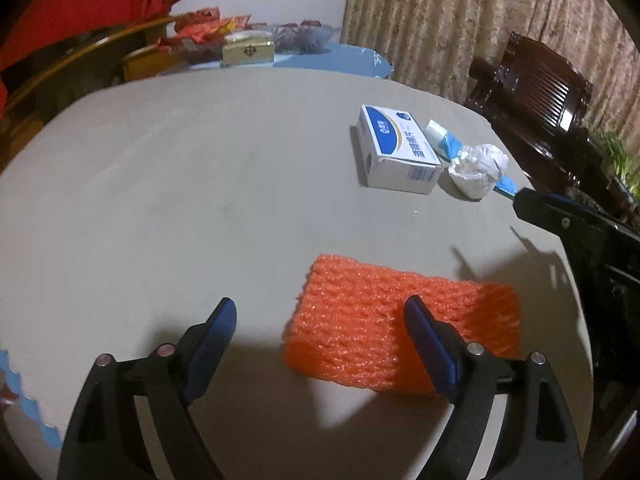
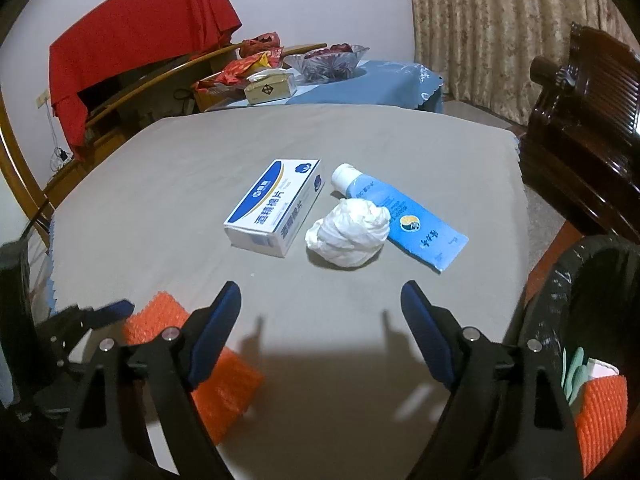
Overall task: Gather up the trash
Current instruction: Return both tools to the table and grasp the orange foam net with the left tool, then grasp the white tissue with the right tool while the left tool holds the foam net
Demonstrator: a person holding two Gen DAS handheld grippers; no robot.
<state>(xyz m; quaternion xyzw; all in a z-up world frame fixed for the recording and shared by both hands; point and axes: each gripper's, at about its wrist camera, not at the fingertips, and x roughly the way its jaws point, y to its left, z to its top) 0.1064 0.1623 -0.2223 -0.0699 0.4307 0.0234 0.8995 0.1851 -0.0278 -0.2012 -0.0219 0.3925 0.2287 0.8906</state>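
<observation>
Left gripper (image 1: 320, 328) fingers wide, empty, hovered low over orange foam net (image 1: 400, 328) on bench (image 1: 180, 180); right-hand finger overlapped net, no squeeze. Right gripper (image 2: 320, 308) fingers wide, empty, short of tissue wad (image 2: 348, 236). Box (image 2: 276, 208) just left of wad, tube (image 2: 404, 220) behind wad. Bin (image 2: 576, 280) off bench's right edge, some trash inside. Step judged: reaching for pickup. Next likely: lower, straddle net, close fingers, carry to bin.

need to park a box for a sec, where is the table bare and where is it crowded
Bare: the grey table left of the white box, back to the far edge, and the strip between the crumpled tissue and the right gripper. Crowded: box, tissue and blue tube bunch together; orange foam net by the left gripper.
</observation>
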